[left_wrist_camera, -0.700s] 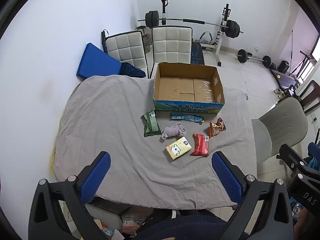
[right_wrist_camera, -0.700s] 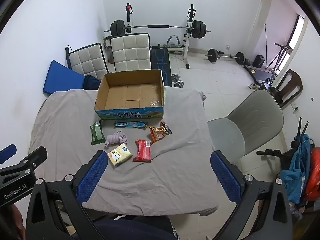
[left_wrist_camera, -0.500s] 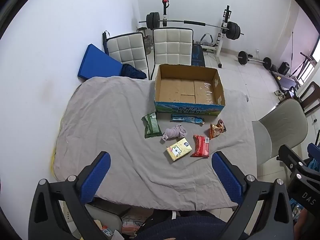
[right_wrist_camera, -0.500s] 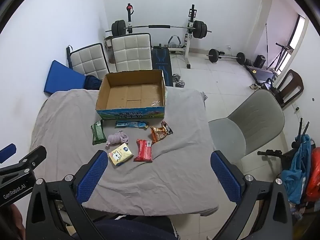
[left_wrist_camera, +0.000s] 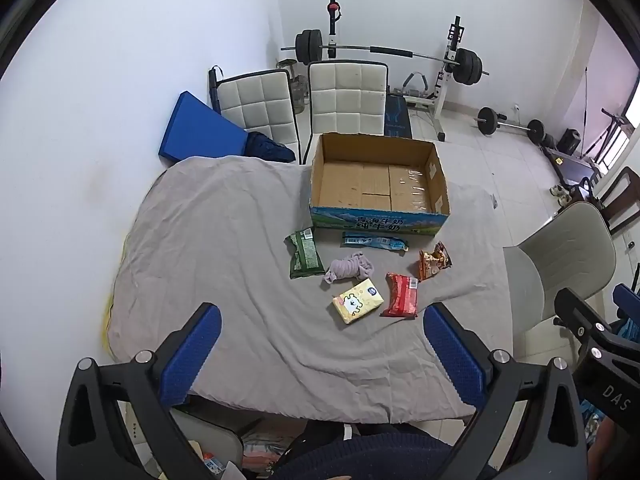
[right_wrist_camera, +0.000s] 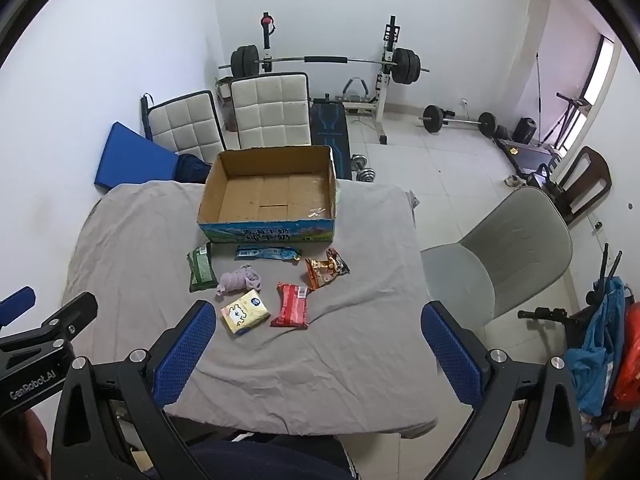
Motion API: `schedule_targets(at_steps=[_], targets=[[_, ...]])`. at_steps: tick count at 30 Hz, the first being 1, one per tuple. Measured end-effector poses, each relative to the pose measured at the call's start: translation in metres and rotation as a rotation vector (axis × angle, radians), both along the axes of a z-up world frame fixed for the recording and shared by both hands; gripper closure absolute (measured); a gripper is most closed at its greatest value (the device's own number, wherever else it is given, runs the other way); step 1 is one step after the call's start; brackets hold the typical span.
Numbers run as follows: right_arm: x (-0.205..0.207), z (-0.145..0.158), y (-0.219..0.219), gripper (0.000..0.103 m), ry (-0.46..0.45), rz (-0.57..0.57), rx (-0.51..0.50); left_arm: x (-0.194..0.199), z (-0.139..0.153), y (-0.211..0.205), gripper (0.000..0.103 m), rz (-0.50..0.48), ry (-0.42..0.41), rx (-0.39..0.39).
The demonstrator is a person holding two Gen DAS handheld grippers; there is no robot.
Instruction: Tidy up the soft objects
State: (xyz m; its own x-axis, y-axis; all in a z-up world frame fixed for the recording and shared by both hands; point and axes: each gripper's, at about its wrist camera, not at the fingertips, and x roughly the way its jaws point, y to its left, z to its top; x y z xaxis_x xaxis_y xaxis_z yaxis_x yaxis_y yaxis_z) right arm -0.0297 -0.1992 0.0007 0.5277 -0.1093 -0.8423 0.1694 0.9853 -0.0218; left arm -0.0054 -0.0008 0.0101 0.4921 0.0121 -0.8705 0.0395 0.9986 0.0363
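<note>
Ahead of my two claws, the left claw and the right claw, I count one open cardboard box at the far side of the table and six soft things lying loose nearer to me than it. Those are one green packet, one blue packet, one orange packet, one red packet, one yellow tissue pack and one bundle of lilac cloth. Beyond the table stand two white quilted chairs, and off to my right one grey chair.
</note>
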Motion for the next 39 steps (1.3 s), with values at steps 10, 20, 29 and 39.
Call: schedule_targets(at_steps=[10,20,29,39], targets=[[-0.002,0.003,0.0,0.0,-0.019,0.013,-0.001,-0.003,0.0,-0.004,0.0,0.006,-0.015,0.002],[-0.002,0.007,0.0,0.0,-0.035,0.018,-0.004,-0.007,0.005,-0.001,0.0,0.016,-0.034,0.0],[-0.004,0.01,0.002,0.0,-0.048,0.014,-0.009,-0.009,0.008,0.0,0.0,0.015,-0.047,-0.008],[-0.005,0.014,0.002,0.0,-0.054,0.013,-0.01,-0.009,0.008,0.0,0.0,0.011,-0.052,-0.004]])
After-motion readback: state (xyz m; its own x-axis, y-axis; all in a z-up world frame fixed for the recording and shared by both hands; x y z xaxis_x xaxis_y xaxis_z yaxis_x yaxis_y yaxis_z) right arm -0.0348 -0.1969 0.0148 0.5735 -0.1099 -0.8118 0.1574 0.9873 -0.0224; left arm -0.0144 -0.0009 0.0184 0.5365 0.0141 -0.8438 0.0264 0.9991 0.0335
